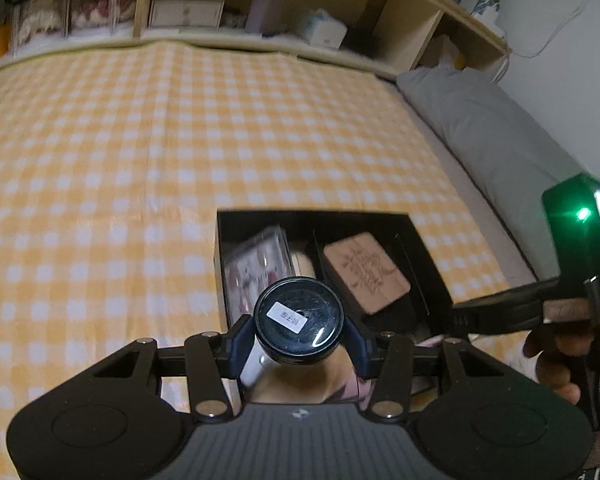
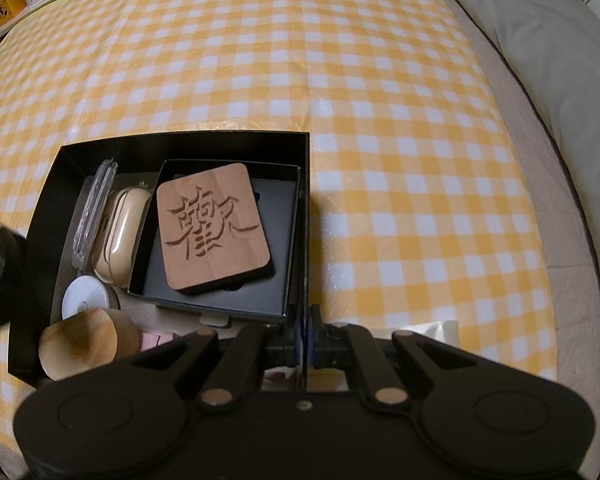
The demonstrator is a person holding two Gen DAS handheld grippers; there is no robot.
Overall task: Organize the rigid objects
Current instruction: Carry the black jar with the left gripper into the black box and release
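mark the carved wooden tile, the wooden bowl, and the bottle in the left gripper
carved wooden tile (image 2: 213, 227): right wrist view, carved top face.
wooden bowl (image 2: 78, 344): right wrist view, inner hollow.
bottle (image 1: 299, 317): left wrist view, round black end.

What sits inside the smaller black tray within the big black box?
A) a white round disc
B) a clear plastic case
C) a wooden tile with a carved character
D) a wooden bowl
C: the wooden tile with a carved character lies in the smaller black tray, inside the big black box.

**Black claws, blue pads**

The left claw (image 1: 300, 344) has matte black linkage arms, silver pivot screws, dark blue finger pads and a ribbed grey base bearing a small logo. The right claw (image 2: 305, 346) matches; its housing shows a green light.
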